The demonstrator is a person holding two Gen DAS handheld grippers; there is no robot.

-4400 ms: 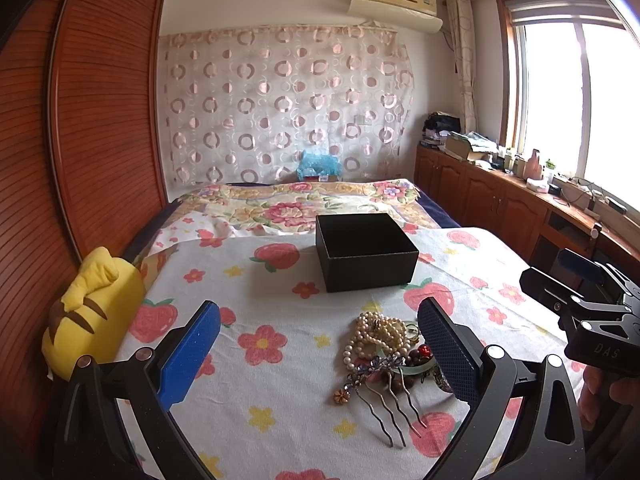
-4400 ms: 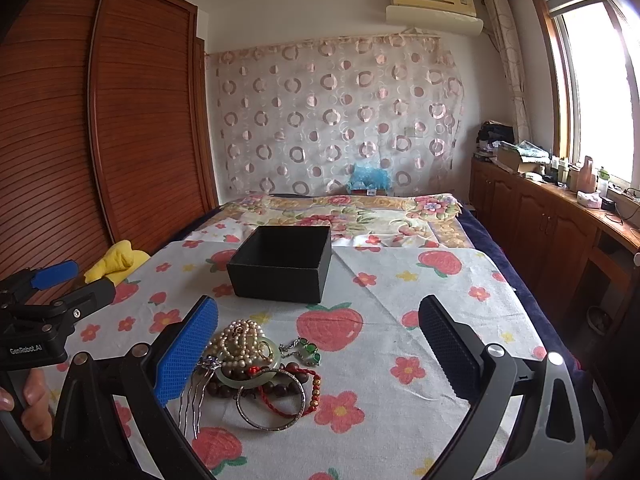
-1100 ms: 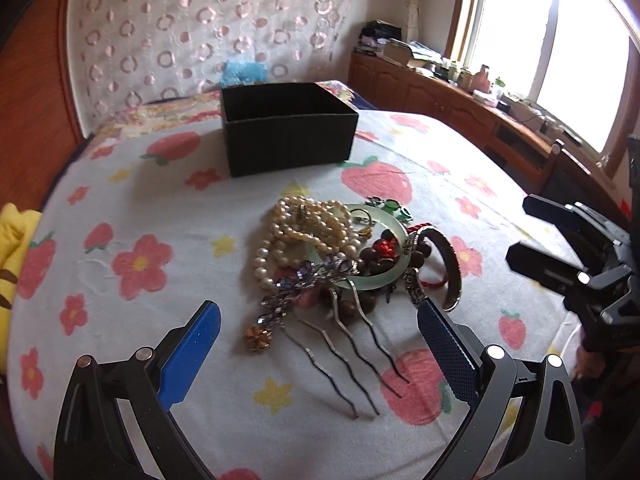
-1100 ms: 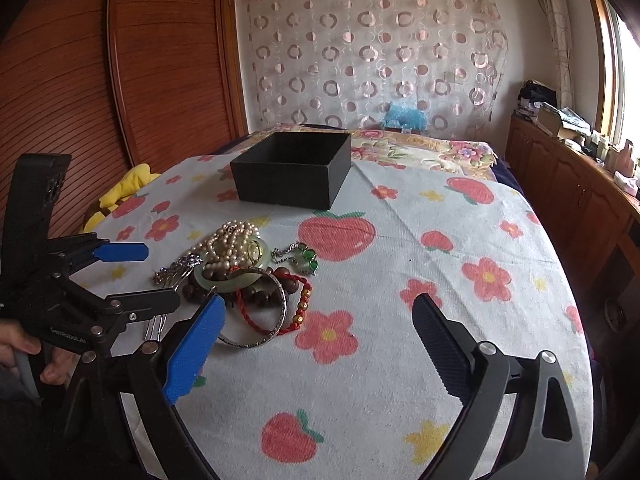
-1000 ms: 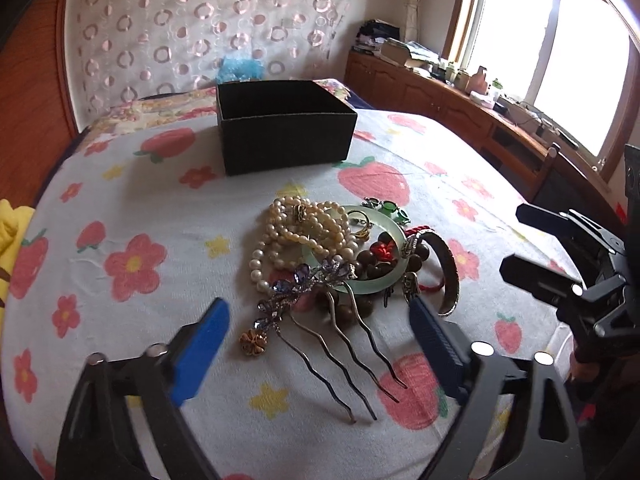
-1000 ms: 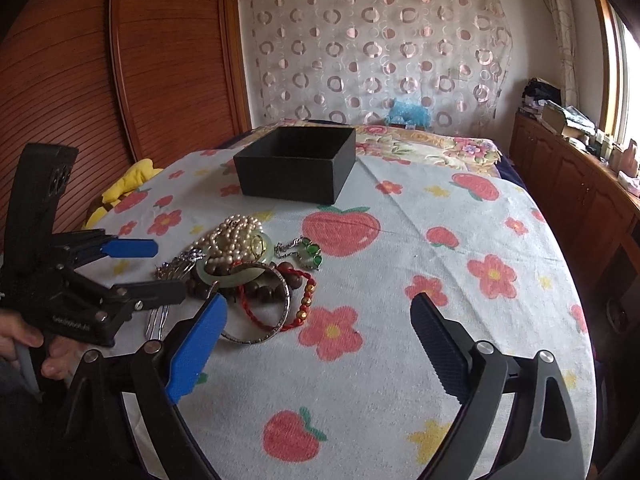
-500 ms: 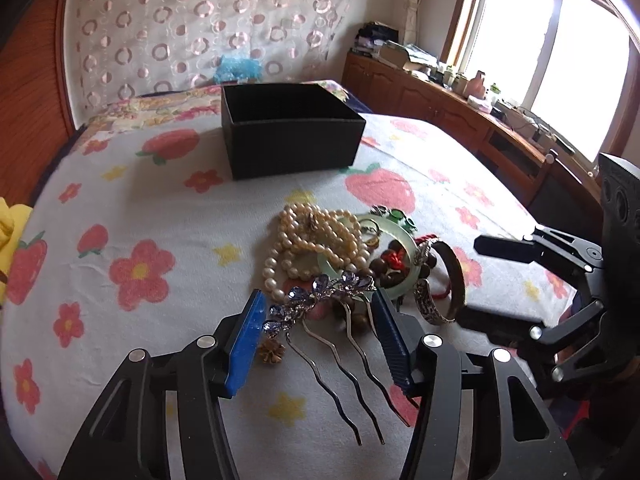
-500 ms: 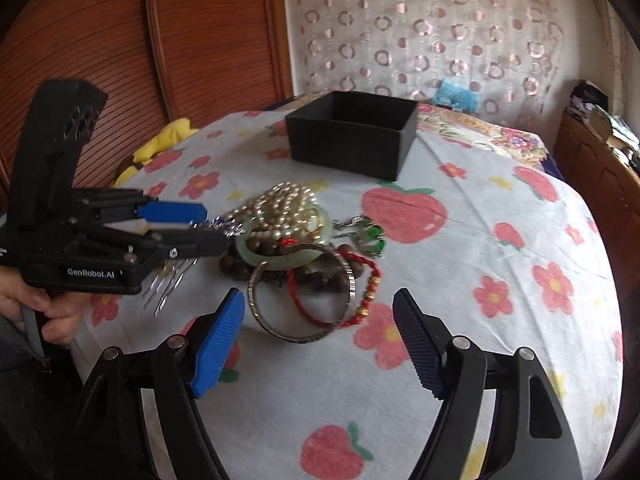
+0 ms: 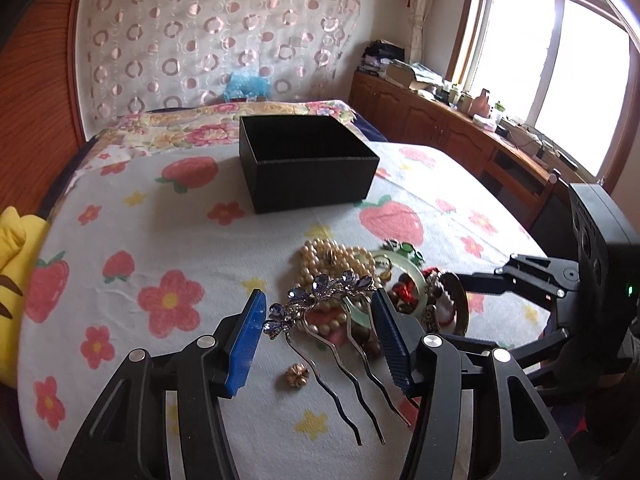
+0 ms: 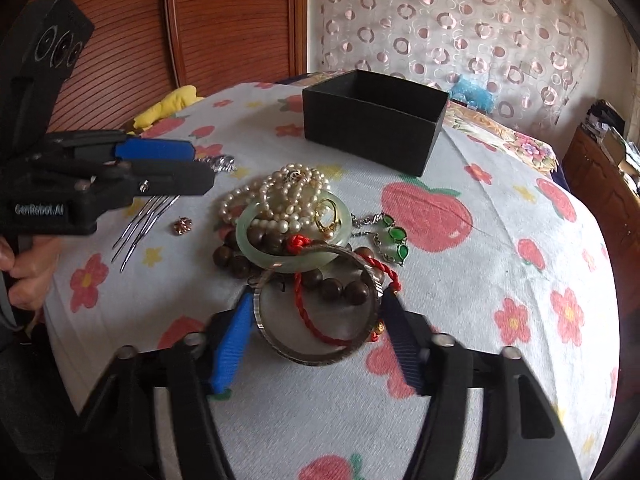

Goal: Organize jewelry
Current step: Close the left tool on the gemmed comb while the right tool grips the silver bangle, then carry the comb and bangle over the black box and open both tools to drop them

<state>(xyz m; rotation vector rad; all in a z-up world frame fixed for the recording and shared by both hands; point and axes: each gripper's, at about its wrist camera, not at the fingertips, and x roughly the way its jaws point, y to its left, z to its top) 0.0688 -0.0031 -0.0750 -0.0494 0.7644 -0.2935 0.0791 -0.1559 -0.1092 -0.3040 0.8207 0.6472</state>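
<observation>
A jewelled hair comb (image 9: 320, 300) with long prongs sits between the pads of my left gripper (image 9: 320, 320), which is shut on it and holds it lifted off the cloth. In the right wrist view my left gripper (image 10: 200, 168) shows at the left with the comb's prongs (image 10: 140, 220) hanging under it. My right gripper (image 10: 316, 316) is shut on a silver bangle (image 10: 316, 344) at the near edge of a pile: pearl necklace (image 10: 280, 188), jade bangle (image 10: 280, 244), dark wooden beads (image 10: 332, 288), red cord bracelet (image 10: 304, 320), green earrings (image 10: 394, 236). An open black box (image 9: 308, 160) stands beyond.
A small copper flower piece (image 9: 297, 376) lies loose on the strawberry-print cloth (image 9: 160, 240). A yellow plush (image 9: 16, 264) sits at the left edge. Wooden cabinets (image 9: 440, 132) under a window run along the right. A wooden wardrobe (image 10: 224, 20) stands at the left.
Both grippers have moved in on the pile and closed. The left now grips the hair comb and has raised it. The right has closed around the silver bangle.
</observation>
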